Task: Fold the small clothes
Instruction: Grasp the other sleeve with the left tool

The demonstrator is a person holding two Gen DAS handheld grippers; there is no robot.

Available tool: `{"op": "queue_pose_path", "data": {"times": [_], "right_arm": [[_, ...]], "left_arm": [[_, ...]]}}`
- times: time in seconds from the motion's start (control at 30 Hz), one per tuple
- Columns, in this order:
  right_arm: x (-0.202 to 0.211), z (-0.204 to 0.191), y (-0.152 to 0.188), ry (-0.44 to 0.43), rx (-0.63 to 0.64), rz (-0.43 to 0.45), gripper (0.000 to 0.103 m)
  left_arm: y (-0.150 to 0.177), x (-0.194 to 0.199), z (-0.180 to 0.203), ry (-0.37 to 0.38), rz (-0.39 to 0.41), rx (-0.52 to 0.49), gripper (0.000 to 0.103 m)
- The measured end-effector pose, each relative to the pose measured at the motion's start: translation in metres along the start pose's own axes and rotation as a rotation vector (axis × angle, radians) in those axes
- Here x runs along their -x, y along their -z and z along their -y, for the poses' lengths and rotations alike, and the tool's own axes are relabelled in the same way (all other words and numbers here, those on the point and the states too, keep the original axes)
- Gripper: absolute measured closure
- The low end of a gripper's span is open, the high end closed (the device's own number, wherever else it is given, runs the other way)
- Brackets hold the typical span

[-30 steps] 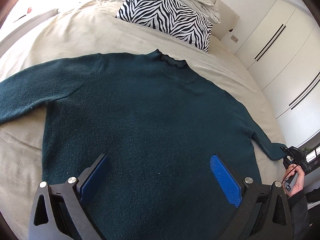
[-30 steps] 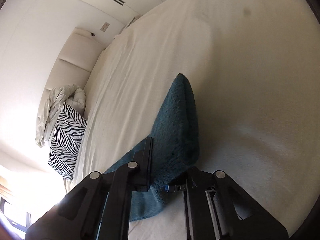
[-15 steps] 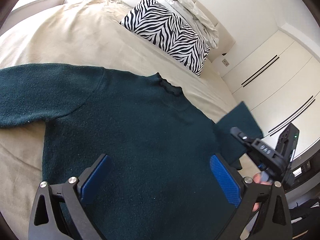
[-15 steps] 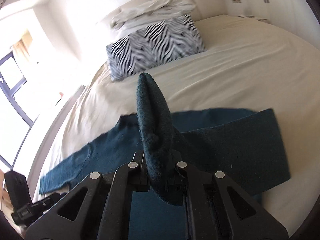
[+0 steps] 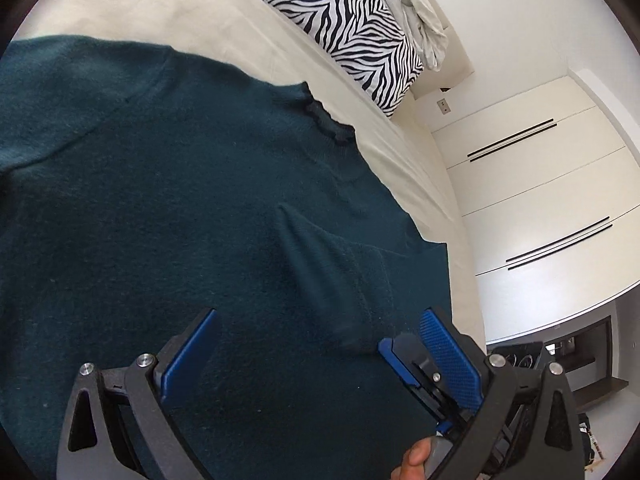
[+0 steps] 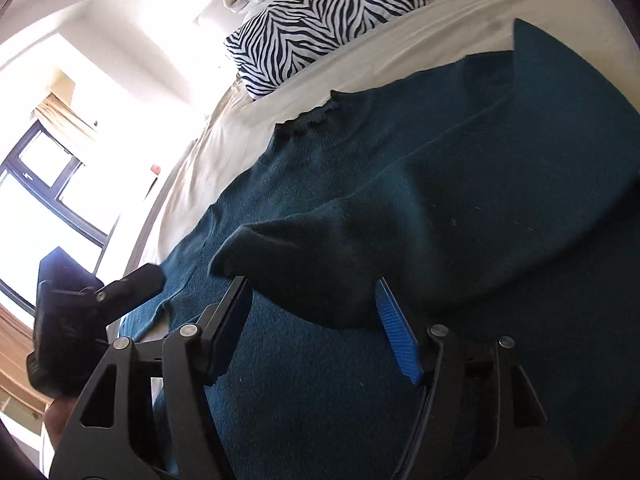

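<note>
While the right gripper (image 6: 310, 320) has just been opening off the sleeve cuff (image 6: 288, 256), the left gripper (image 5: 320, 360) hangs wide; the sweater (image 5: 160, 220) runs out of frame.

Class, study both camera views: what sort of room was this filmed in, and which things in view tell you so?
Most likely a bedroom. A wide bed with a cream cover fills both views, a zebra-print pillow lies at its head, and white built-in wardrobe doors line one wall.
</note>
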State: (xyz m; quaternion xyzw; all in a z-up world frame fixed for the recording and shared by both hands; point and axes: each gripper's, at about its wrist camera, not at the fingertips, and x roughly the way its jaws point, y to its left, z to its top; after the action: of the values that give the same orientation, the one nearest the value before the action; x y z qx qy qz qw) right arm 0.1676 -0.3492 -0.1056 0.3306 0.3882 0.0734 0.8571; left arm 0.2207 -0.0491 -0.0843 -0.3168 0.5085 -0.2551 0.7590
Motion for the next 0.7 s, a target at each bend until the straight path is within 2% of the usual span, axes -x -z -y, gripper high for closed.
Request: {"op": "queue_pose_path", "data": {"times": [0.17, 0.27, 0.3, 0.33, 0.37, 0.43, 0.47, 0.57, 0.7], "right_arm": [[0.031, 0.048, 0.018, -0.079, -0.138, 0.033, 0.040], [0.034, 0.060, 0.018, -0.113, -0.169, 0.051, 0.040], [0.037, 0.064, 0.018, -0.122, -0.180, 0.056, 0.040], [0.041, 0.066, 0.019, -0.127, -0.187, 0.061, 0.040], [0.043, 0.069, 0.018, -0.131, -0.199, 0.069, 0.040], [0.053, 0.077, 0.019, -0.144, -0.221, 0.093, 0.040], [0.057, 0.081, 0.018, -0.152, -0.235, 0.106, 0.040], [0.074, 0.095, 0.017, -0.159, -0.273, 0.130, 0.040], [0.091, 0.118, 0.008, -0.182, -0.362, 0.172, 0.040]], "left_arm": [[-0.004, -0.033, 0.002, -0.006, -0.068, 0.036, 0.002], [-0.007, -0.038, 0.006, -0.013, -0.052, 0.019, 0.005], [-0.006, -0.039, 0.006, -0.018, -0.053, 0.012, 0.015], [-0.007, -0.042, 0.007, -0.024, -0.059, 0.009, 0.032], [-0.008, -0.046, 0.007, -0.037, -0.074, 0.009, 0.042], [-0.011, -0.052, 0.006, -0.057, -0.100, 0.010, 0.086], [-0.012, -0.052, 0.005, -0.062, -0.105, 0.006, 0.094], [-0.021, -0.044, 0.011, -0.063, -0.073, -0.035, 0.094], [-0.042, -0.018, 0.014, -0.081, 0.033, -0.071, 0.094]]}}
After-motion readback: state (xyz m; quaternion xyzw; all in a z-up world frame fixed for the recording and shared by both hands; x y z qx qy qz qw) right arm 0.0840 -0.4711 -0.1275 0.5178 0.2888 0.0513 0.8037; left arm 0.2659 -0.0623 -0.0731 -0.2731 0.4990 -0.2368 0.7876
